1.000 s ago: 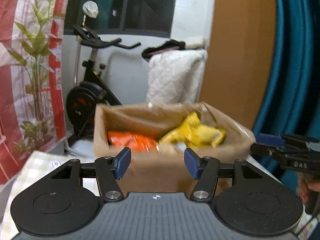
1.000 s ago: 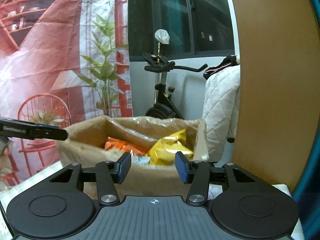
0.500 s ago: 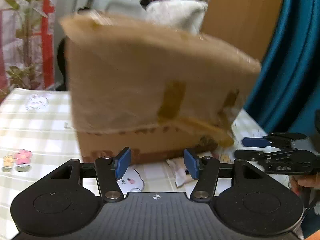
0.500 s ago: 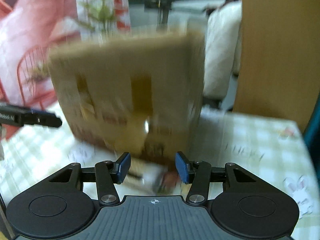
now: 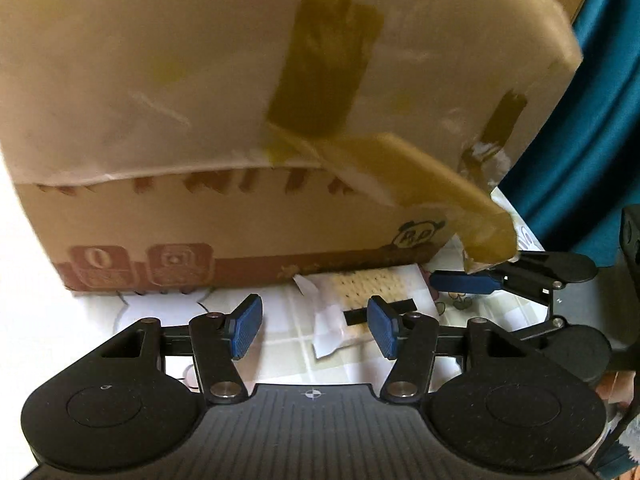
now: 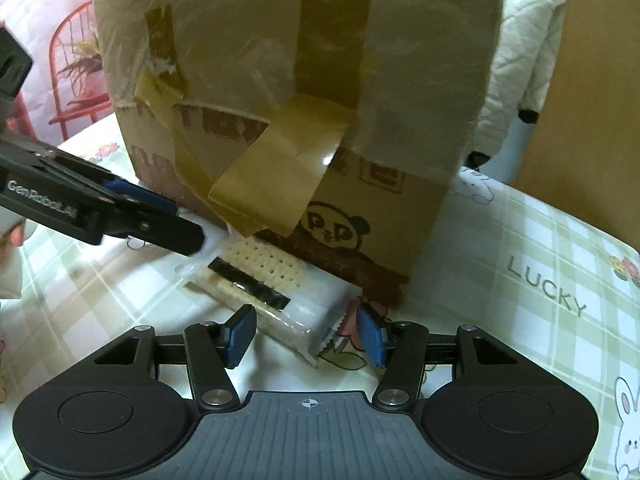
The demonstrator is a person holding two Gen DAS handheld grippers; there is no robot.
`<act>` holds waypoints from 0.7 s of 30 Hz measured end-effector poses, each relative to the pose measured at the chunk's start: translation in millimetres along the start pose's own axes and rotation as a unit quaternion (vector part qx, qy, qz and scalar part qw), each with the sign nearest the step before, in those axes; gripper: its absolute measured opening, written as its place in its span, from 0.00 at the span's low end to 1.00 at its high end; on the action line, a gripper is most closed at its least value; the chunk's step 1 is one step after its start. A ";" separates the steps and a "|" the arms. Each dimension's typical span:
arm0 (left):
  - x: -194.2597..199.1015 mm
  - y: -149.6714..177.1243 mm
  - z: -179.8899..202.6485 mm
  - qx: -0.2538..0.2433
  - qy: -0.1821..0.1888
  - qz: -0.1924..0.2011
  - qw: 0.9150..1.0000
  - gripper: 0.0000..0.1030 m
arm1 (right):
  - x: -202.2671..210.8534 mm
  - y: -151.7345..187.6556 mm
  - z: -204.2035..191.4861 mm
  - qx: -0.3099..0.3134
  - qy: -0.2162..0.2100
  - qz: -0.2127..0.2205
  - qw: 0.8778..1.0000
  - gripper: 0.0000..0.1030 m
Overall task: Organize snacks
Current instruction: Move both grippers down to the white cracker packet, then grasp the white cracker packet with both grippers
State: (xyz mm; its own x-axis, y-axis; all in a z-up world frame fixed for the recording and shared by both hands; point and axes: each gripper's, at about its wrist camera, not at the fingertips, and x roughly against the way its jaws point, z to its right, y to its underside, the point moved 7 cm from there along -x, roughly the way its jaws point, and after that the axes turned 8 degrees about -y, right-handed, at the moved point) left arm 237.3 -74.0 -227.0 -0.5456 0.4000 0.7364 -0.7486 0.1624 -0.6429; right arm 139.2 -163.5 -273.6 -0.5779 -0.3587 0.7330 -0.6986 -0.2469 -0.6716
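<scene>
My left gripper [image 5: 314, 328]: jaws half open, empty. My right gripper [image 6: 302, 334]: jaws opening around the cracker packet [image 6: 276, 300] on the counter [image 6: 520, 300], beside the taped cardboard box [image 6: 296, 80].

Not much room ahead of either set of jaws: the cardboard box [image 6: 280, 100] walls off everything past the fingertips, with a loose tape flap [image 6: 276, 172] hanging down. The cracker packet [image 6: 276, 296] lies right at its foot, between the opening jaws of the right gripper [image 6: 305, 334]. Bare tablecloth [image 6: 520, 280] right of them is free.
</scene>
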 end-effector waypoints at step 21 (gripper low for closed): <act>23.7 35.8 5.4 -0.026 0.001 -0.001 1.000 0.46 | 16.4 15.5 -54.3 0.014 -0.026 0.022 0.999 0.39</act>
State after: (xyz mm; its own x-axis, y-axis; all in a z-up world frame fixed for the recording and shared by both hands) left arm 195.5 -63.6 -231.4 -0.5430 0.4006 0.7380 -0.7298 0.2096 -0.6507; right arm 96.0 -124.3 -266.2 -0.5839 -0.4160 0.6972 -0.6606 -0.2558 -0.7058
